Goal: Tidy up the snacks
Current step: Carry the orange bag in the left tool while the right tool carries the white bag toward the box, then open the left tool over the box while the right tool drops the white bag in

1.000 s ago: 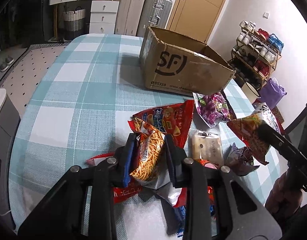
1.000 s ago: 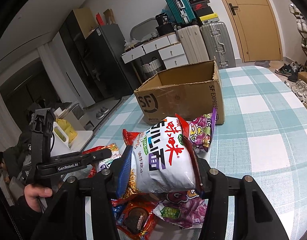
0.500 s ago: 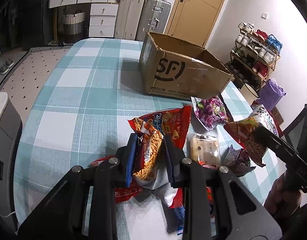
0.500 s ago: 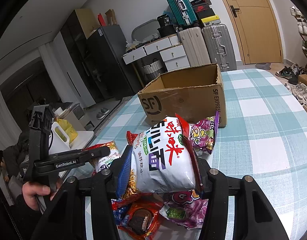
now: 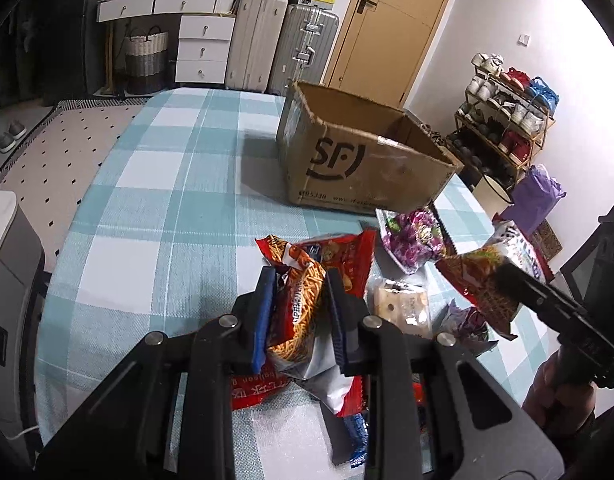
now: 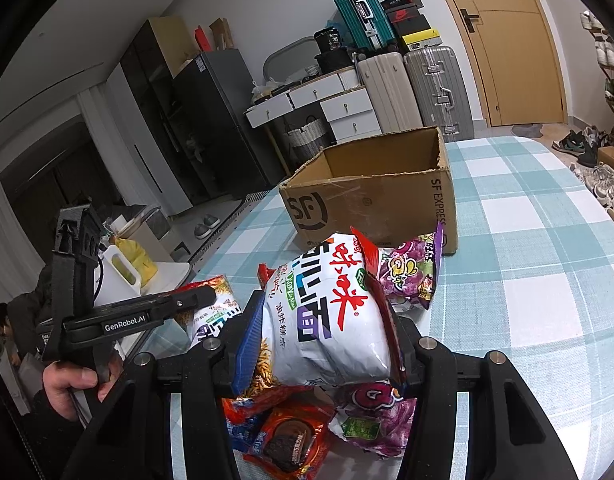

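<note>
My left gripper [image 5: 301,316] is shut on an orange noodle-snack bag [image 5: 303,312] and holds it above the snack pile. My right gripper [image 6: 319,336] is shut on a white noodle-snack bag [image 6: 327,320]; the same bag shows at the right of the left wrist view [image 5: 491,276]. An open SF cardboard box [image 5: 363,160] stands beyond the pile, also in the right wrist view [image 6: 371,196]. Loose snacks lie on the checked tablecloth: a purple candy bag [image 5: 411,240], a red chip bag [image 5: 343,256], a pale cake pack [image 5: 399,308], a chocolate pie pack [image 6: 291,440].
The left gripper and the hand holding it show at the left of the right wrist view [image 6: 139,312]. A shoe rack [image 5: 507,116] stands right of the table, suitcases [image 5: 283,44] and drawers [image 5: 199,48] behind it. The tablecloth [image 5: 147,200] stretches left of the box.
Both grippers have lifted a little with their bags and moved nearer the box. The left jaws have squeezed tighter on the orange bag.
</note>
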A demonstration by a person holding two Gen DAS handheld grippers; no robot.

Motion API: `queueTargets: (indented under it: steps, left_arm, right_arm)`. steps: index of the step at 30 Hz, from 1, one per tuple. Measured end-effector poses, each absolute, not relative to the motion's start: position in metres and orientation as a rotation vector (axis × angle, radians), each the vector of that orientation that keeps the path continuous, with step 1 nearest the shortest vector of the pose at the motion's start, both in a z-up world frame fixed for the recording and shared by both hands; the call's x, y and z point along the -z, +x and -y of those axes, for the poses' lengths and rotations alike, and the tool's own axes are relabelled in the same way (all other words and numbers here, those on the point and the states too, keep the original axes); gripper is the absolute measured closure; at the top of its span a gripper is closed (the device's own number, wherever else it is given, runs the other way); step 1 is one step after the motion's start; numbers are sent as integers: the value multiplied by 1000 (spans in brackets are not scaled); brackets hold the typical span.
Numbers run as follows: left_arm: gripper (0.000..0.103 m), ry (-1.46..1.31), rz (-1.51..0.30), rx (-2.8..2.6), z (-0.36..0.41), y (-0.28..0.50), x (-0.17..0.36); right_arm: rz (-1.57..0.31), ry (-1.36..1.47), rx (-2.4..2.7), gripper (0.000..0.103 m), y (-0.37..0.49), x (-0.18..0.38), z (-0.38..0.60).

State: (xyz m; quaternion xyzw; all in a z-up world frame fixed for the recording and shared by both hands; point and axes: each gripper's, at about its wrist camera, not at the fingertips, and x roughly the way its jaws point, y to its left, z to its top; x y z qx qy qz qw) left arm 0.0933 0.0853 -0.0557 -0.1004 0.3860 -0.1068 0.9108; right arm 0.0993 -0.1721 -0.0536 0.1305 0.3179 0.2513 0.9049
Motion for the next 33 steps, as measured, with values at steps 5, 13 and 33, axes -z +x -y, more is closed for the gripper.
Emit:
queueTargets:
  steps: [5,13,33]
  left_arm:
    - [81,-205,-758,236,-85,95,35]
    - [81,-174,-678,276,-71,104,-11]
    - [81,-119,-587,343,-21,174,-99]
  right_arm:
    - [-644,261,-527,51,102,45,171]
    - [-615,258,-544,51,110,23,169]
    - [-547,243,-532,51,161,-47,168]
